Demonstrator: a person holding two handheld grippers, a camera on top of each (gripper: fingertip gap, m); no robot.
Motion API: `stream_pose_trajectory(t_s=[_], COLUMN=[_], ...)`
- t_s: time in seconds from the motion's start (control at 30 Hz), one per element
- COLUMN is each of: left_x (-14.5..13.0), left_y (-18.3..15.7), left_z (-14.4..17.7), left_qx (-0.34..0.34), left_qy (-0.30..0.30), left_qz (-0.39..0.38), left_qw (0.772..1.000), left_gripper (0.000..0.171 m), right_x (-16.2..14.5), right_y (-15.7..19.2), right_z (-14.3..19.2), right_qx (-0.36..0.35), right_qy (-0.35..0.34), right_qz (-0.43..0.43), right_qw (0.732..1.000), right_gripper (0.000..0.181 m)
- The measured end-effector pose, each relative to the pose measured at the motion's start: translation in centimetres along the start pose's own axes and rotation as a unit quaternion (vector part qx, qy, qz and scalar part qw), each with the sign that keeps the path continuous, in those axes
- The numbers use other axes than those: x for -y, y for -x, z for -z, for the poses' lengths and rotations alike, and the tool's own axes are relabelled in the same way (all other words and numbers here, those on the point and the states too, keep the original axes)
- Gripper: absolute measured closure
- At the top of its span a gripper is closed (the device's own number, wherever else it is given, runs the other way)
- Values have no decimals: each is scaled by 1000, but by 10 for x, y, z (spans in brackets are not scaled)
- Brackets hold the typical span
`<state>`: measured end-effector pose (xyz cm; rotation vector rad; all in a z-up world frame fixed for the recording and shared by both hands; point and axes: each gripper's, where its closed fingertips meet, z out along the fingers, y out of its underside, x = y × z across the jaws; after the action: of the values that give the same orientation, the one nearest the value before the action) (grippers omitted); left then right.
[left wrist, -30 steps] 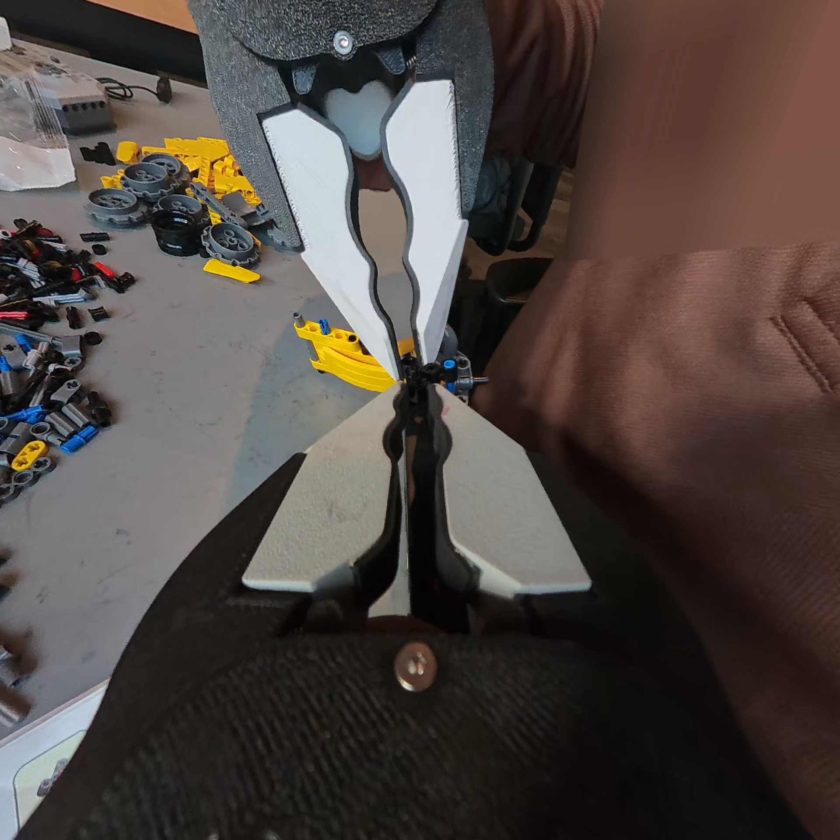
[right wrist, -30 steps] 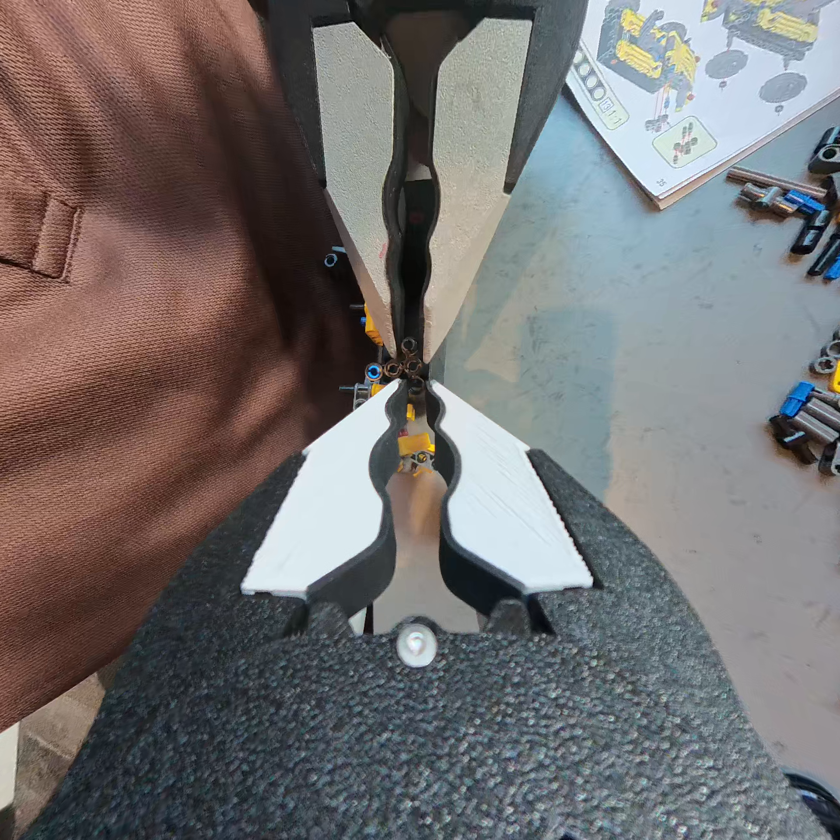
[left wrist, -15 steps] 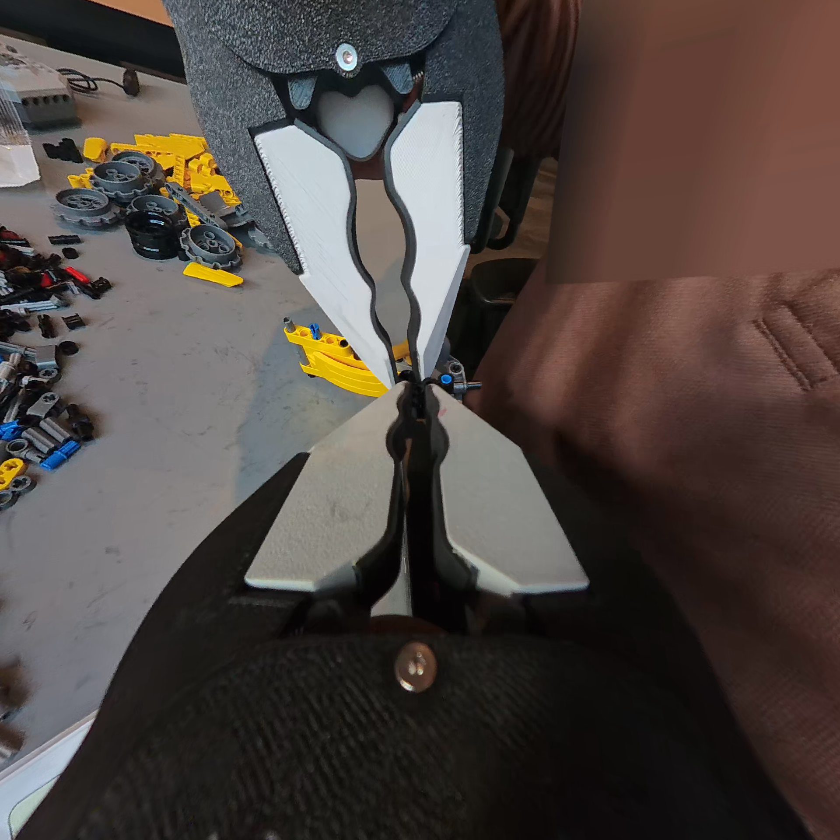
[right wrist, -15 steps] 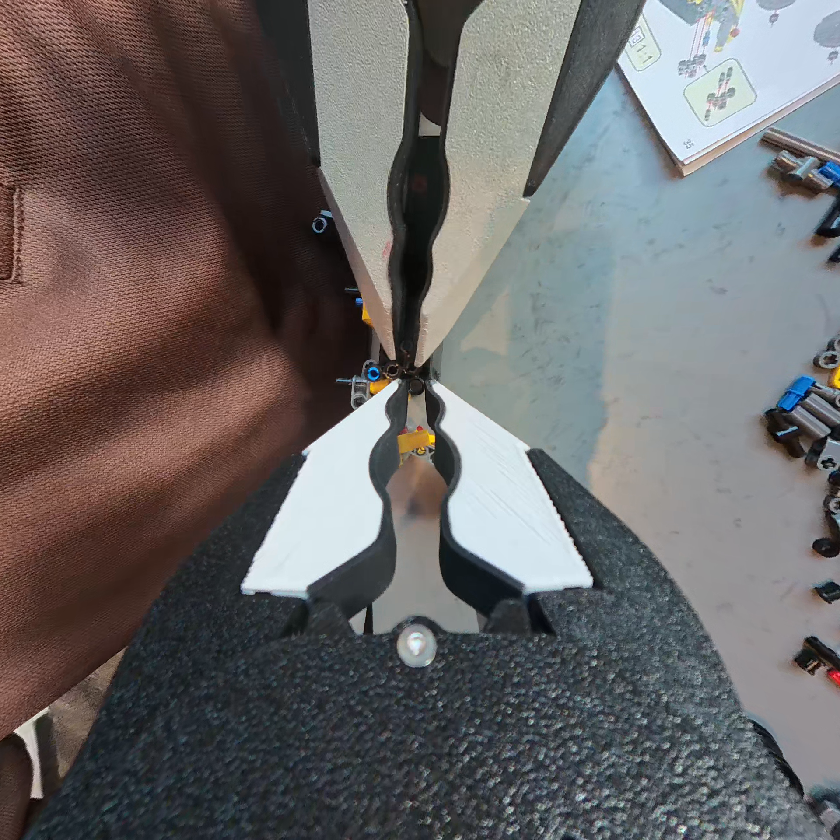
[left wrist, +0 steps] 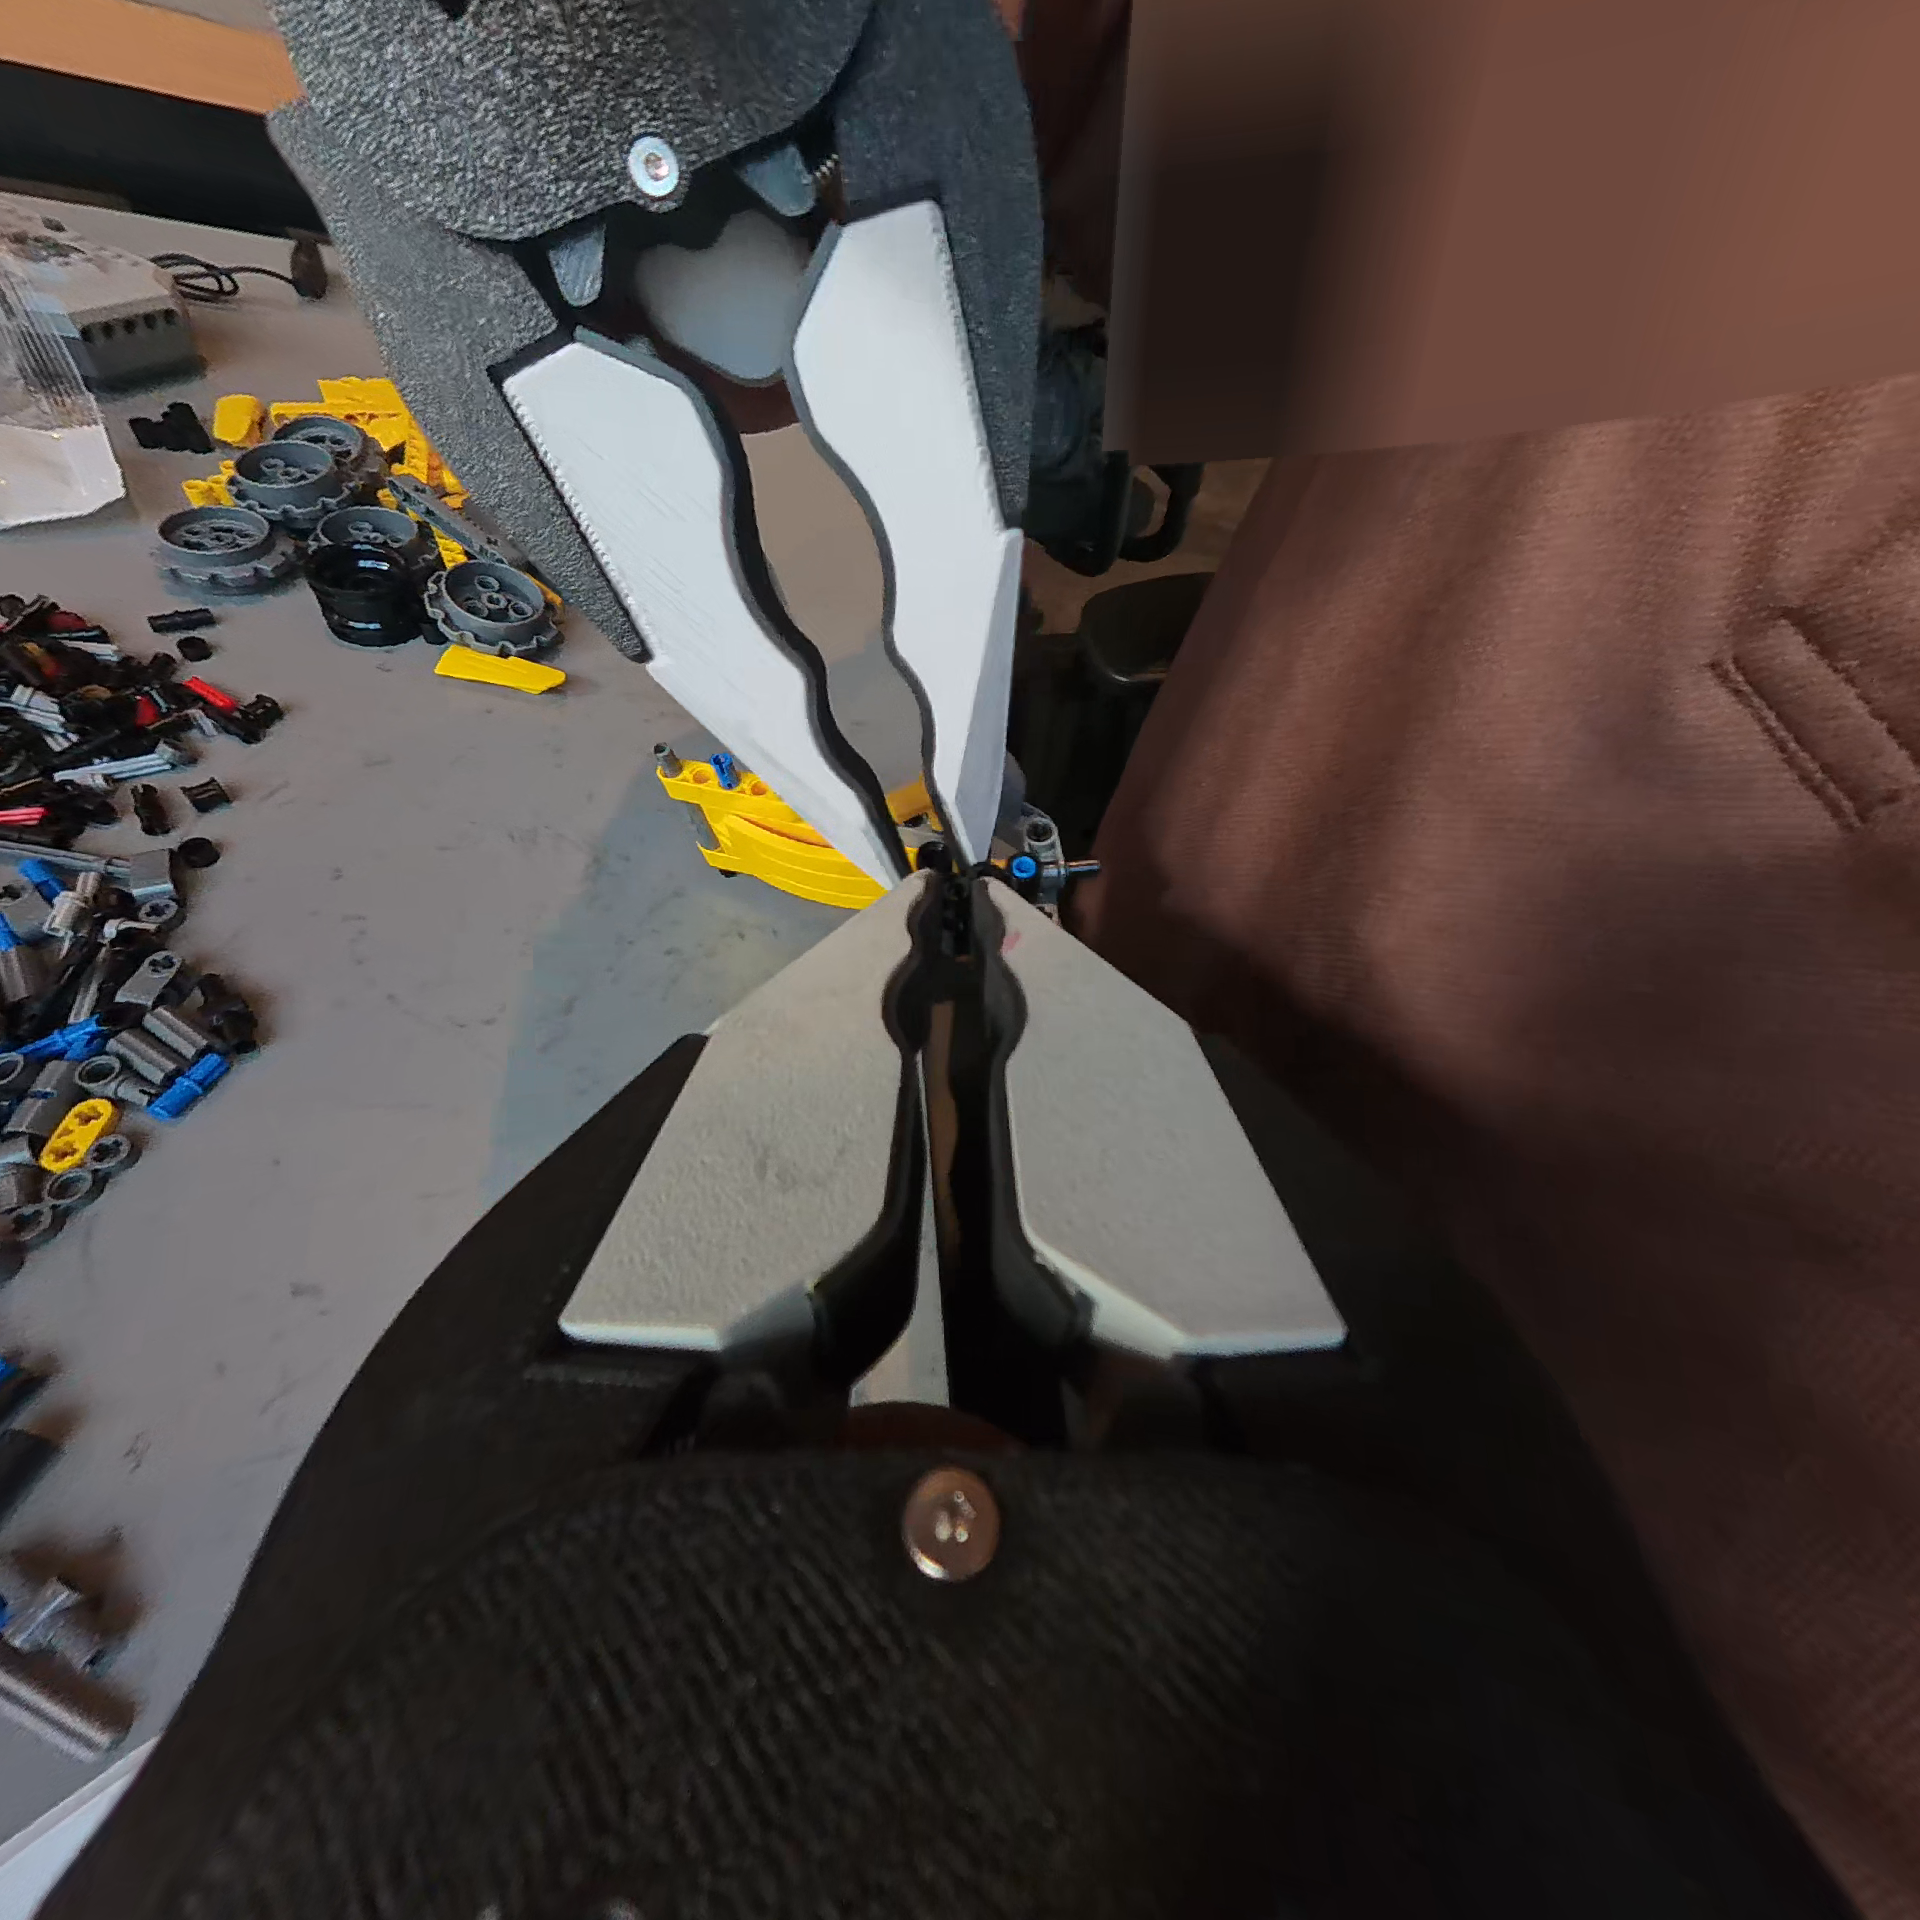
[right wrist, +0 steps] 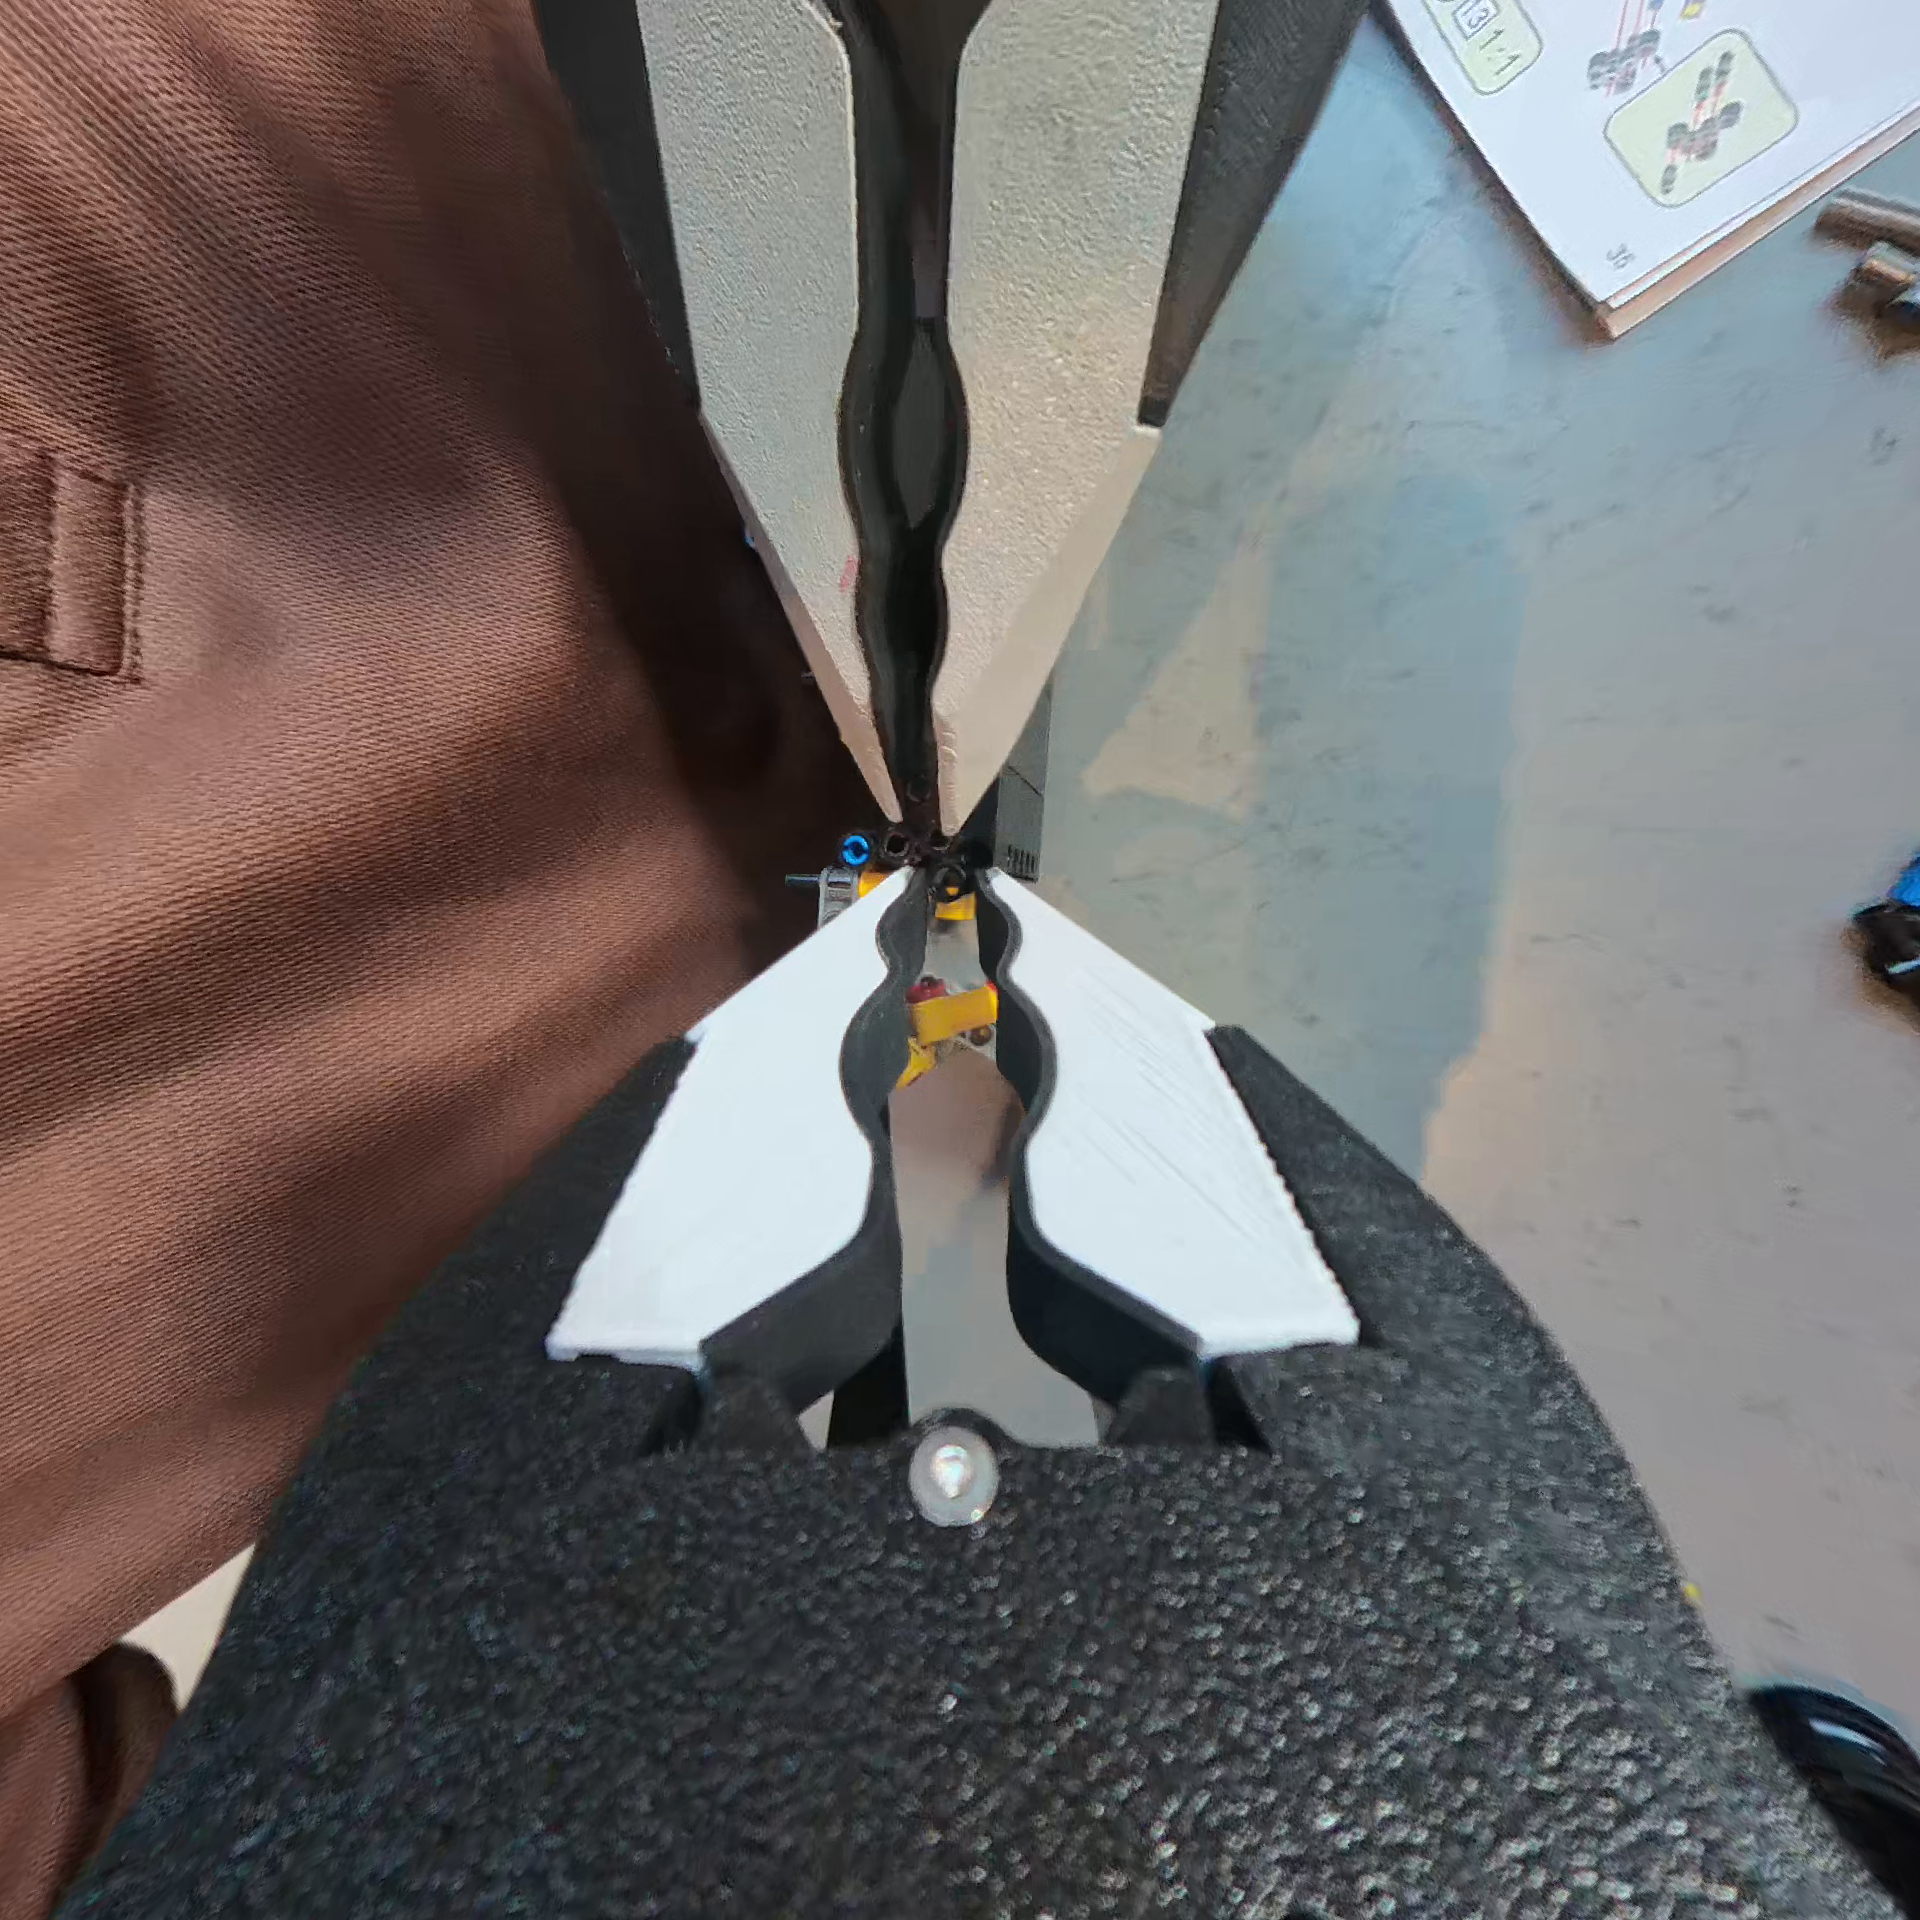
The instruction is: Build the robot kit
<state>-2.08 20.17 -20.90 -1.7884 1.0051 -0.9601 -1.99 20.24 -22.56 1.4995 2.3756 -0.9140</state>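
Observation:
My left gripper (left wrist: 951,883), with grey fingers, and my right gripper (right wrist: 943,881), with white fingers, meet tip to tip above the grey table (left wrist: 416,935). Both are shut on a small black connector piece with round holes (right wrist: 920,847), also seen in the left wrist view (left wrist: 948,868). The right gripper (left wrist: 935,862) comes down from the top in the left wrist view; the left gripper (right wrist: 920,805) does so in the right wrist view. A yellow curved assembly with blue pins (left wrist: 769,831) lies on the table right under the tips, and shows between the white fingers (right wrist: 951,1013).
Grey wheels (left wrist: 281,488), a black tyre (left wrist: 364,582), yellow parts and a pile of small black, grey and blue pieces (left wrist: 83,987) lie at the left. An open instruction booklet (right wrist: 1662,125) lies at the far right. A person in brown clothing (left wrist: 1507,935) is close beside the grippers. Less than 4 cm separates the two grippers' tips.
The two grippers have drawn closer tip to tip, each filling more of the other's view. Both stay shut on the black piece. The right gripper has tilted slightly.

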Motion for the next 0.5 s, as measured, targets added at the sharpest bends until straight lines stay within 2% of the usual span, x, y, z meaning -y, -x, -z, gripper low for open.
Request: stream_pose_trajectory(t_s=[0.2,0.5], left_x=[1,2], left_y=[2,1], left_z=[-1,-3], left_qx=[-6,-33], left_qy=[-4,-5], left_qz=[3,10], left_qw=[1000,999], left_gripper=[170,170], right_x=[5,3], right_y=[4,7], right_z=[5,2], right_qx=[61,112], right_qy=[-22,-24], right_qz=[-44,-89], right_qw=[997,989], right_gripper=[160,161])
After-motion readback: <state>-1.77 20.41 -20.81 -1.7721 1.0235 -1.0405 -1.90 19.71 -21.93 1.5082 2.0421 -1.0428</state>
